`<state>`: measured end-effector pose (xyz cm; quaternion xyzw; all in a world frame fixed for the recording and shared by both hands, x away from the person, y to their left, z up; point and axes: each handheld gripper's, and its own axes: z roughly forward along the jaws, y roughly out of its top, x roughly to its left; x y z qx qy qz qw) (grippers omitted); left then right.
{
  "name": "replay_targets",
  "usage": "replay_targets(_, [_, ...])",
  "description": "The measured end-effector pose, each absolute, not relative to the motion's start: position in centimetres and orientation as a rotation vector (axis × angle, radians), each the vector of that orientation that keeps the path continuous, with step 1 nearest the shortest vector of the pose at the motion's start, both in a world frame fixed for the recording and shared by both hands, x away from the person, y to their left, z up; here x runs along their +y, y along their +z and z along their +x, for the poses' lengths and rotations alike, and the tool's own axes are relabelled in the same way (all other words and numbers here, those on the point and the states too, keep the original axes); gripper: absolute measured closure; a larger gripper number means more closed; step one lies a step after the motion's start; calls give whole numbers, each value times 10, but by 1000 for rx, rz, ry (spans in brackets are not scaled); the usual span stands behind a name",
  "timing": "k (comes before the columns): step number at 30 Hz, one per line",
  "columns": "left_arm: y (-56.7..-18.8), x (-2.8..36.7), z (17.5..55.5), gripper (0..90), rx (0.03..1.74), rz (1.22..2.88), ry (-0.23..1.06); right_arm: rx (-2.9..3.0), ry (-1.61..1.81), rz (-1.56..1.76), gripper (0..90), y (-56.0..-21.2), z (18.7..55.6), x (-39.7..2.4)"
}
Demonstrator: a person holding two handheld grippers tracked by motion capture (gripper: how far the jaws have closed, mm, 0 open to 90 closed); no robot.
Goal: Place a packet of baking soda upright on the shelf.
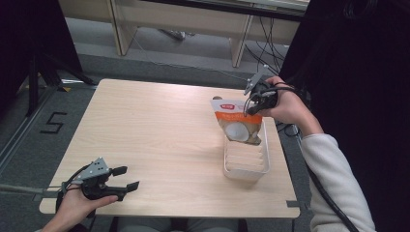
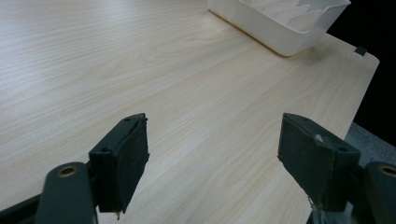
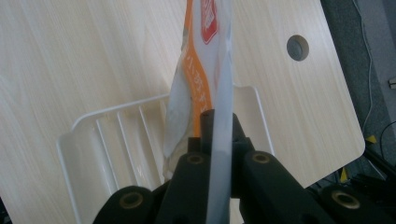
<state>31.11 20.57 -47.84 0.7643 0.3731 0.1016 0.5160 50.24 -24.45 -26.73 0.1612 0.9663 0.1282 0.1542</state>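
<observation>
Two grippers in play: our right gripper (image 1: 255,107) is clamped on the edge of the orange-and-white pouch (image 1: 238,122), holding it tilted over the far end of the white slotted tray (image 1: 245,169). Our left gripper (image 1: 124,178) rests at the table's (image 1: 145,130) near-left corner, jaws apart, nothing between them.

Pouch (image 1: 238,122) stands in the rack's (image 1: 245,166) far end — rack at the table's (image 1: 159,140) right.

Glossy plastic pouch (image 1: 238,122), wood-grain table (image 1: 154,140)
</observation>
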Motion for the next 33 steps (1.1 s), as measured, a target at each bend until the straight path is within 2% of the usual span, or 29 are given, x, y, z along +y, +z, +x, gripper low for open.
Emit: replay_targets(33, [-479,205,311,237,899,1832,243,2795,180,290,900,-278,499,-254])
